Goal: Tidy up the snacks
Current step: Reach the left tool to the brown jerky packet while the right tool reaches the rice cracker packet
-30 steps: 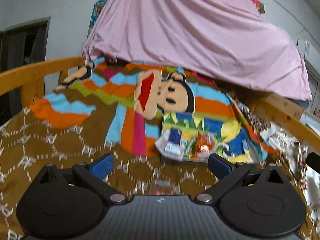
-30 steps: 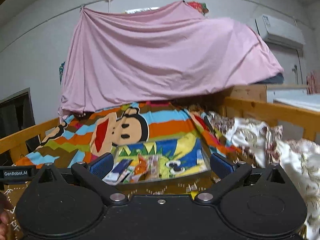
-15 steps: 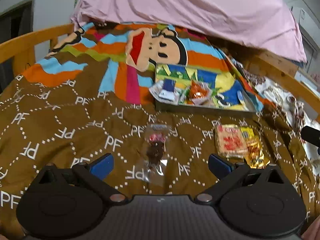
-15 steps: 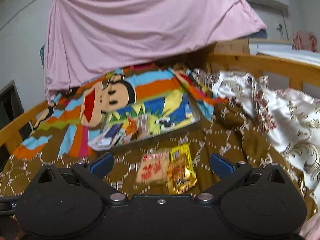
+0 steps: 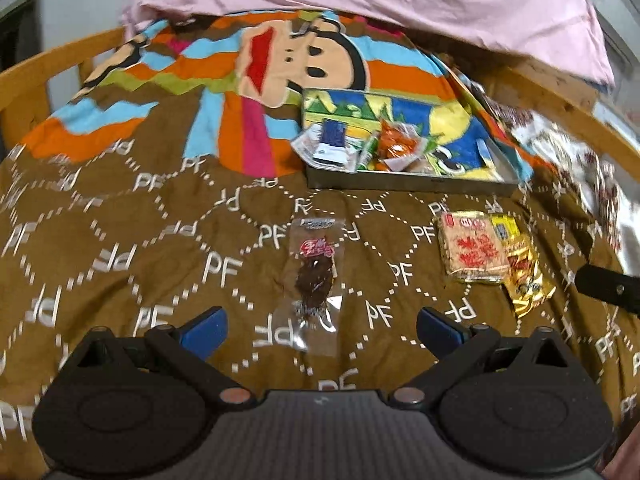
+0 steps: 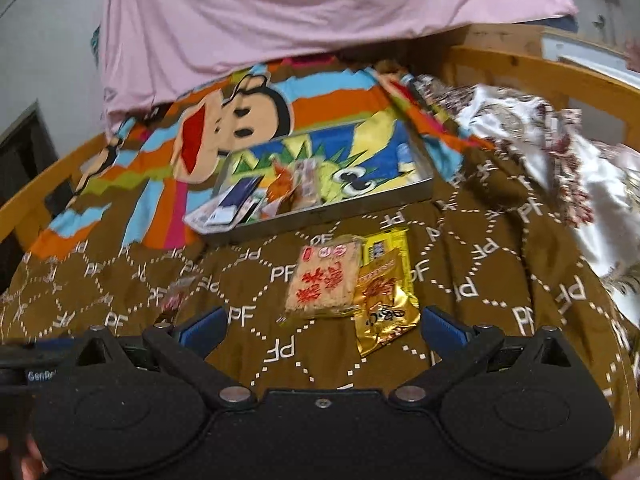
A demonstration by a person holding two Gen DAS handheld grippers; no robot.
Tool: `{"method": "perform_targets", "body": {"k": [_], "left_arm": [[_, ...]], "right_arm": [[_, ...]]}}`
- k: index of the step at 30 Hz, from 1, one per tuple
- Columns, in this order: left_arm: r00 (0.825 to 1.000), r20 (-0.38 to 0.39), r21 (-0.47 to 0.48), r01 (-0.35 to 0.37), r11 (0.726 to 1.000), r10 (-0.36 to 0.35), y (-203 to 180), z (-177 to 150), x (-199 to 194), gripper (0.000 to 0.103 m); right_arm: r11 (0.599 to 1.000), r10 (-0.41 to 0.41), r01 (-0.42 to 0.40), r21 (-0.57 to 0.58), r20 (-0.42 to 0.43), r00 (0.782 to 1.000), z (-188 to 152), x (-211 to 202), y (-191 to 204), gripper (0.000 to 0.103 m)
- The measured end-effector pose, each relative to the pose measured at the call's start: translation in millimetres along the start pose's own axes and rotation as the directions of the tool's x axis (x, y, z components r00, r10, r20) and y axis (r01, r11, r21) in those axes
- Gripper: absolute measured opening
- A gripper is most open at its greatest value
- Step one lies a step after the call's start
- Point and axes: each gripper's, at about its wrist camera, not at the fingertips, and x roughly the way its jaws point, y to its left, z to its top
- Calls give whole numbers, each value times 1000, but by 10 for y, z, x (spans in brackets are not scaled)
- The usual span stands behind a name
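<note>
**Both grippers held wide above loose snack packets on a brown quilt**

Left wrist view: the left gripper [image 5: 320, 330] hangs over a brown quilt [image 5: 120, 248] printed with "PF" lettering, its blue-tipped jaws spread wide and holding nothing; a clear packet with dark contents [image 5: 316, 276] lies flat on the quilt between the two fingertips and partly beyond them, its long axis running away from the camera, the red-labelled end pointing toward the tray and the clear end toward the gripper; whether the fingers touch the quilt cannot be told; farther off sits a shallow metal tray [image 5: 408, 184], its long side lying across the view, with several wrappers heaped in its left half, among them a blue-and-white packet [image 5: 330, 142] and an orange packet [image 5: 396, 144]; to the right, between tray and gripper, a beige cracker packet with red characters [image 5: 472, 248] lies with its long axis roughly front to back, its right edge overlapping a gold foil packet [image 5: 524, 276] just beside it

Right wrist view: the right gripper [image 6: 322, 330] is likewise released, jaws far apart and empty; the beige cracker packet [image 6: 324, 280] and the gold foil packet [image 6: 384, 308] lie between and just ahead of its fingertips, touching, both long axes pointing toward the tray [image 6: 320, 216], the gold one tilted slightly rightward at its near end; the clear packet [image 6: 176, 300] shows at the left, partly hidden by the left finger; a pink sheet [image 6: 320, 20] hangs behind
</note>
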Motion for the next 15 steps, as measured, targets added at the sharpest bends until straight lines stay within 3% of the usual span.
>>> {"method": "perform_targets", "body": {"k": [4,8,12,15], "left_arm": [[998,-19,107,65,992,-64,32,129,184,103],[994,-55,150,99,984,-91,54,210,416,103],[990,-100,159,114,981,-99,100,282,655,102],[984,-136,101,128,987,-114,182,303,793,102]], "right_arm": [[995,10,-14,-95,-47,999,108,194,30,102],[975,24,-37,-220,-63,998,193,458,92,102],[960,32,-53,-275,-82,996,284,778,141,102],[962,22,-48,-269,-97,995,338,1001,168,102]]}}
